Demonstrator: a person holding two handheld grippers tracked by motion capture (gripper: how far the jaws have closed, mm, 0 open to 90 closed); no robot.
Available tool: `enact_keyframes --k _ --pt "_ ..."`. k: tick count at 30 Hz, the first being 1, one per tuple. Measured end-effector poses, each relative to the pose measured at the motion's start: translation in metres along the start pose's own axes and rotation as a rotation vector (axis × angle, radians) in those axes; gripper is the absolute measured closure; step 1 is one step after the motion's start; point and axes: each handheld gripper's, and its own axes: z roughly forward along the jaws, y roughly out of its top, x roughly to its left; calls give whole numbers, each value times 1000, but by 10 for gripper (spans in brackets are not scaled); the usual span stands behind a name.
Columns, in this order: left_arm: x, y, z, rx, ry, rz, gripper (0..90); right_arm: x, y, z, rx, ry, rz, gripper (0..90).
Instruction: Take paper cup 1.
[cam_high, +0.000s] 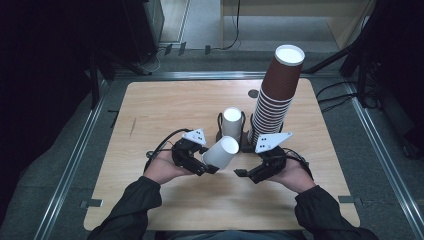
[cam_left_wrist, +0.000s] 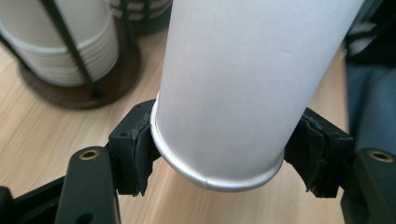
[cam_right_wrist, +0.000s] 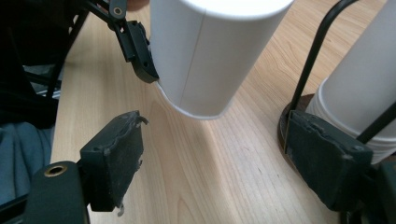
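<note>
One white cup (cam_high: 221, 152) is off the stacks and in hand. The left gripper (cam_high: 212, 167) holds it above the table (cam_high: 150, 115), in front of the two stacks and between the two hands, tilted with its open mouth up and toward the far side. In the left gripper view the cup (cam_left_wrist: 243, 79) sits between the black pads (cam_left_wrist: 137, 149); both press its wall near the rolled base rim. Grip looks firm, no crushing seen.

The right gripper (cam_high: 245, 172) has its jaws spread wide, nothing between them. In the right gripper view the pads (cam_right_wrist: 116, 154) stand apart over bare wood, with the cup (cam_right_wrist: 210, 51) just ahead and above, not touching.

Judgement: the work seems to be moving cups one at a time between stacks. This cup is separated and lifted; setting it down is left. Which stack is source and which is goal, I cannot tell.

The short stack (cam_high: 232, 121) of white cups stands in a black wire holder (cam_high: 218, 125) near centre. Just right of it, the tall stack (cam_high: 277, 95) leans slightly, brown ribbed sleeves, white base on top.

Cup: plain white paper, smooth, faint side seam, clean, undented.
</note>
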Motion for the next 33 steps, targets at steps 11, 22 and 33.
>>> enact_keyframes --k 11,22,33 --pt "-1 1 15 190 45 53 313 -3 -2 1 17 -4 -7 198" --pt "-5 5 32 269 1 89 313 0 6 18 58 32 -53 199" --pt "-8 5 34 268 -12 122 286 2 10 26 101 91 -80 347"
